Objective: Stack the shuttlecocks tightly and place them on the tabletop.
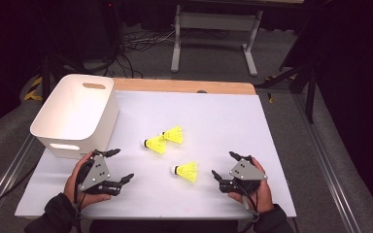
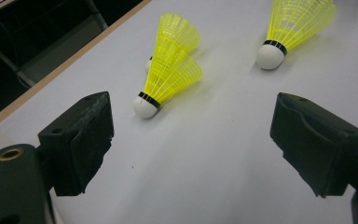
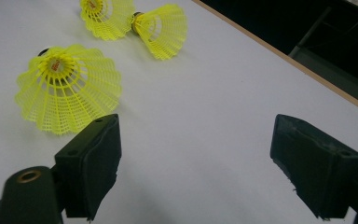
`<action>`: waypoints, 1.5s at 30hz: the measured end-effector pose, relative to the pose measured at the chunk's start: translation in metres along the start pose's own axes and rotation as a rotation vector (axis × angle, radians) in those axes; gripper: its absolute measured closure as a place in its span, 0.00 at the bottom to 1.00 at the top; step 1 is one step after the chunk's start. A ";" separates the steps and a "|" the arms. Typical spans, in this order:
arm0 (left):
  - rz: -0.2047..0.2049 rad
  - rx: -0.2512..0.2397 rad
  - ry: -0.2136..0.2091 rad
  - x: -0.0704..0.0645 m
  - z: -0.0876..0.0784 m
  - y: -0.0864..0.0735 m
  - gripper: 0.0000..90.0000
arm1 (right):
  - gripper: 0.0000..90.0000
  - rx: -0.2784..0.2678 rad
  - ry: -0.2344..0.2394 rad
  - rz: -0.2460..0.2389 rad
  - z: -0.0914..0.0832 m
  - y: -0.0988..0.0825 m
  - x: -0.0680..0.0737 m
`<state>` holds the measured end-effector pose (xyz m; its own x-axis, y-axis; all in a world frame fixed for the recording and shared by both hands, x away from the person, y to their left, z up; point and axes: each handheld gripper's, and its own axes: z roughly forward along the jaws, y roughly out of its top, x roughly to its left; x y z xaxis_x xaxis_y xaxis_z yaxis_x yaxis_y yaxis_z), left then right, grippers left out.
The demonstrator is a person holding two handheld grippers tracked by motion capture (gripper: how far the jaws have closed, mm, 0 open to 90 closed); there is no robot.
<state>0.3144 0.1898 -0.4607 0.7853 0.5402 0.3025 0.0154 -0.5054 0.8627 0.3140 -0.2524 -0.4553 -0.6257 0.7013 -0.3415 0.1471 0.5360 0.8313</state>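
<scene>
Three yellow plastic shuttlecocks [image 1: 176,153] with white cork heads lie mid-desk, right of a white plastic bin [image 1: 75,114]. Both tongs sit spread and empty at the near edge: left tongs [image 1: 118,166] facing the touching pair [image 2: 170,74], right tongs [image 1: 225,165] just right of the single one [image 3: 68,86]. Featherlight and easily crushed, each probably grips best at its firm head.

Far shuttlecock's [image 2: 294,28] skirt — cut off above
</scene>
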 end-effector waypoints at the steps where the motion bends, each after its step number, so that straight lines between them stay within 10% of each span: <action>1: -0.005 0.001 0.001 0.000 -0.002 -0.002 0.15 | 0.19 0.001 0.001 0.000 0.000 0.000 0.000; 18: -0.119 -0.012 0.009 0.006 -0.034 -0.032 0.07 | 0.18 -0.011 0.039 0.074 0.008 0.012 -0.019; 38: -0.131 -0.014 0.010 0.007 -0.046 -0.041 0.05 | 0.22 0.032 0.188 0.098 0.049 0.053 -0.034; 45: -0.121 -0.012 0.009 0.006 -0.046 -0.040 0.05 | 0.27 0.095 0.243 0.041 0.073 0.072 -0.031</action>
<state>0.2905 0.2439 -0.4748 0.7728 0.6025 0.1994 0.1022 -0.4282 0.8979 0.4002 -0.2011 -0.4166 -0.7819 0.5957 -0.1837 0.2402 0.5598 0.7931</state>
